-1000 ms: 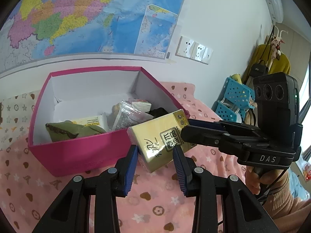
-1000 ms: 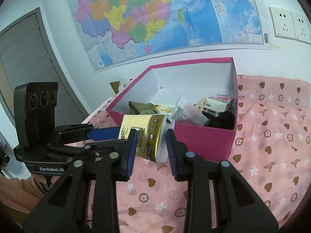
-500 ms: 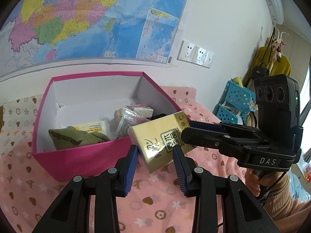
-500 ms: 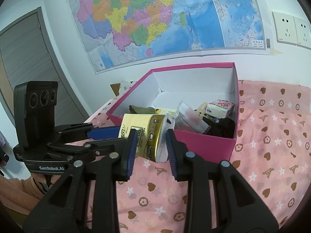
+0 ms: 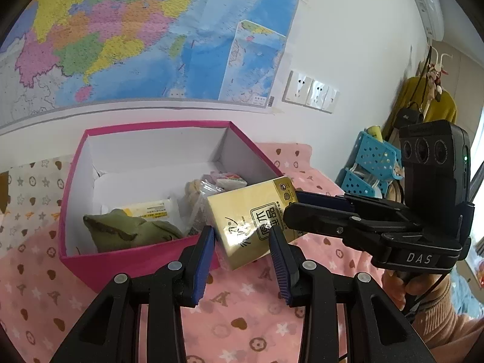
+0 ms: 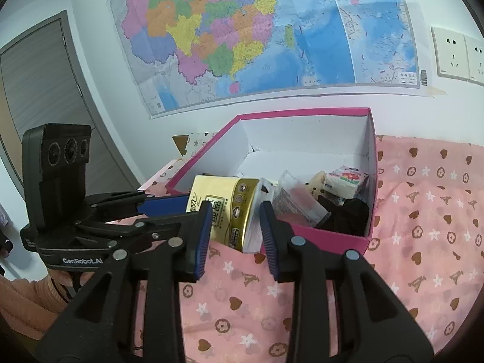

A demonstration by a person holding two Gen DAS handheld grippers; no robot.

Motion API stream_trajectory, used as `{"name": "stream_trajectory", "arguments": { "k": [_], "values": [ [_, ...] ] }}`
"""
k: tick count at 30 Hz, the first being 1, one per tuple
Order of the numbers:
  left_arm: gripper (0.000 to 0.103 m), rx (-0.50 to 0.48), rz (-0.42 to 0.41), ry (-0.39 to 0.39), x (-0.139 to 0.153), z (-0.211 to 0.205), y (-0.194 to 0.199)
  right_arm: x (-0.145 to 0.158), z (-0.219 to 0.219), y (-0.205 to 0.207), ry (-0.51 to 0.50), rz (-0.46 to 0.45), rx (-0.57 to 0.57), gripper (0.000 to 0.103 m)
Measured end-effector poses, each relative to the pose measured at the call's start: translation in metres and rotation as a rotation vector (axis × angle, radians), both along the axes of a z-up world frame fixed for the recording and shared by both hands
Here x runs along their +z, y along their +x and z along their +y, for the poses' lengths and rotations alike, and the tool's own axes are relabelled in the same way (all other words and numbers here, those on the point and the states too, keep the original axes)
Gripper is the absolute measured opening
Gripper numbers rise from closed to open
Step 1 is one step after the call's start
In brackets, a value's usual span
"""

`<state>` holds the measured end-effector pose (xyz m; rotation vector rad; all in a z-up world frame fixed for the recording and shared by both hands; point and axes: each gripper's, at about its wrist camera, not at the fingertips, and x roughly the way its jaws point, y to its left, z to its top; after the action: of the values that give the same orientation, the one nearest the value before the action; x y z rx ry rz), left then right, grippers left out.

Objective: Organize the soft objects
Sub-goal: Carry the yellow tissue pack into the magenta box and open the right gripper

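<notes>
A gold tissue pack [image 5: 252, 219] is held in the air above the near rim of an open pink box [image 5: 139, 255], which also shows in the right wrist view [image 6: 373, 181]. Both grippers are shut on it: my left gripper [image 5: 242, 251] grips one end and my right gripper [image 6: 233, 227] grips the other end [image 6: 230, 208]. The box holds a green plush [image 5: 130, 231], a yellow packet [image 5: 149, 208], a clear bag [image 6: 298, 201], a small floral tissue pack [image 6: 345, 181] and a black cloth [image 6: 348, 214].
The box sits on a pink patterned bedspread [image 6: 423, 242] against a wall with a map [image 5: 136, 36]. Blue plastic baskets [image 5: 370, 163] stand to the right of the bed. A grey door [image 6: 39, 96] is at the left.
Both grippers have lifted the gold tissue pack higher and a little toward the box; more of the box's inside shows now.
</notes>
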<state>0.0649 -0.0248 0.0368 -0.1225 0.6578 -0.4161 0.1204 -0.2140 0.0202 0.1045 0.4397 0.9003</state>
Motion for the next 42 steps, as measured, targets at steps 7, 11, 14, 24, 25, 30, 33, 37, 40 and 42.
{"name": "stream_trajectory", "arguments": {
  "k": [7, 11, 14, 24, 25, 30, 33, 37, 40, 42],
  "values": [
    [0.036, 0.003, 0.000, -0.001, 0.000, 0.002, 0.002, 0.001, 0.002, 0.005, 0.002, 0.004, 0.000, 0.035],
    [0.036, 0.003, 0.002, 0.001, 0.001, 0.003, 0.007, 0.002, 0.002, 0.010, 0.003, 0.005, -0.005, 0.035],
    [0.036, 0.002, 0.002, 0.004, 0.001, 0.002, 0.010, 0.002, 0.001, 0.011, 0.004, 0.007, -0.009, 0.035],
    [0.036, 0.004, 0.009, 0.003, 0.000, 0.001, 0.017, 0.001, 0.001, 0.015, 0.002, 0.010, -0.014, 0.035],
    [0.036, 0.004, 0.009, 0.003, 0.000, 0.001, 0.018, 0.001, 0.001, 0.015, 0.004, 0.011, -0.013, 0.035],
    [0.036, 0.011, 0.007, 0.003, -0.001, 0.002, 0.022, 0.001, 0.002, 0.016, 0.002, 0.012, -0.014, 0.035],
    [0.036, 0.014, 0.010, -0.003, -0.002, 0.002, 0.024, 0.001, 0.002, 0.018, 0.002, 0.016, -0.015, 0.035],
    [0.036, 0.015, 0.014, -0.001, -0.003, 0.002, 0.026, 0.001, 0.002, 0.018, 0.003, 0.013, -0.018, 0.035],
    [0.036, 0.016, 0.017, -0.006, -0.003, 0.002, 0.028, 0.001, 0.002, 0.021, 0.008, 0.017, -0.020, 0.035],
    [0.036, 0.017, 0.020, -0.005, -0.004, 0.002, 0.030, 0.001, 0.002, 0.022, 0.007, 0.017, -0.022, 0.035]
  ]
}}
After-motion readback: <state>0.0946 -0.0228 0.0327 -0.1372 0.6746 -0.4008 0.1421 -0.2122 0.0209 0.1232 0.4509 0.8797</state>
